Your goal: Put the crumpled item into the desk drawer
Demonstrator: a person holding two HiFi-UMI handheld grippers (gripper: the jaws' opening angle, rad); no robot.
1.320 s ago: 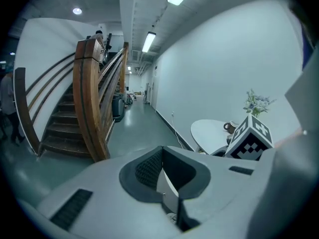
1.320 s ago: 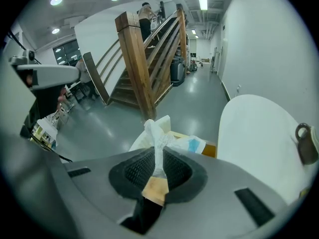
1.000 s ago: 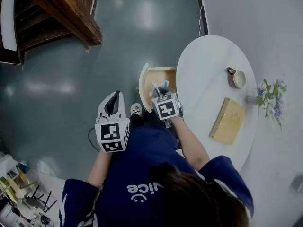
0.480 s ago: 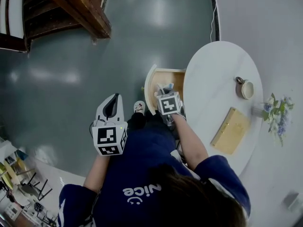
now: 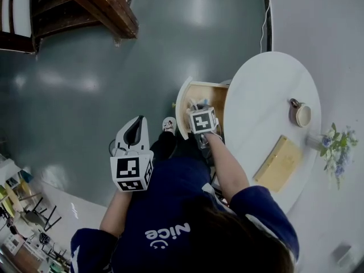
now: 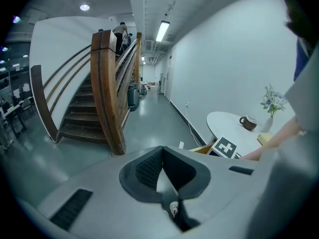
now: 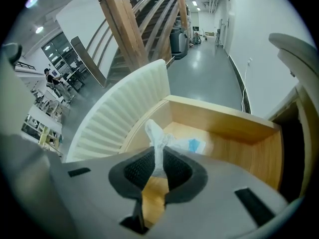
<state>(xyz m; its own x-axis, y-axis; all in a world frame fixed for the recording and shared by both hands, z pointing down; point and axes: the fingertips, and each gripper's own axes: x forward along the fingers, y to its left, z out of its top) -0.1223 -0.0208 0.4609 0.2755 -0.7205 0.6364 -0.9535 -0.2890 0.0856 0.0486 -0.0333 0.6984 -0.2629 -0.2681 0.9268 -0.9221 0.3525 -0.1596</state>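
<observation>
Glossy grey floor (image 5: 85, 84), with a wooden staircase (image 5: 102, 4) at the upper left of the head view. A white round table (image 5: 267, 90) stands at the right, and its drawer (image 7: 224, 126) is pulled open, showing a bare wood interior behind a white fluted front. On the tabletop are a mug (image 5: 300, 114), a pale wooden board (image 5: 277, 164) and a small bunch of flowers (image 5: 336, 147), each well apart from the others. Only legible writing: "Nice" with a smile mark, in white on the back of the person's navy top (image 5: 166, 233). The right gripper (image 7: 158, 166) points steeply down into the open drawer. Its jaws are clamped on the crumpled item (image 7: 155, 136), a white wad with a light blue patch. The item's long axis runs out along the jaws: a twisted end rises beyond the pads toward the fluted front, and the blue-patched part spreads over the drawer floor. Contact with that floor cannot be judged. The left gripper (image 5: 135, 131) is held over the floor, well clear of the drawer, jaws together and nothing between them.
</observation>
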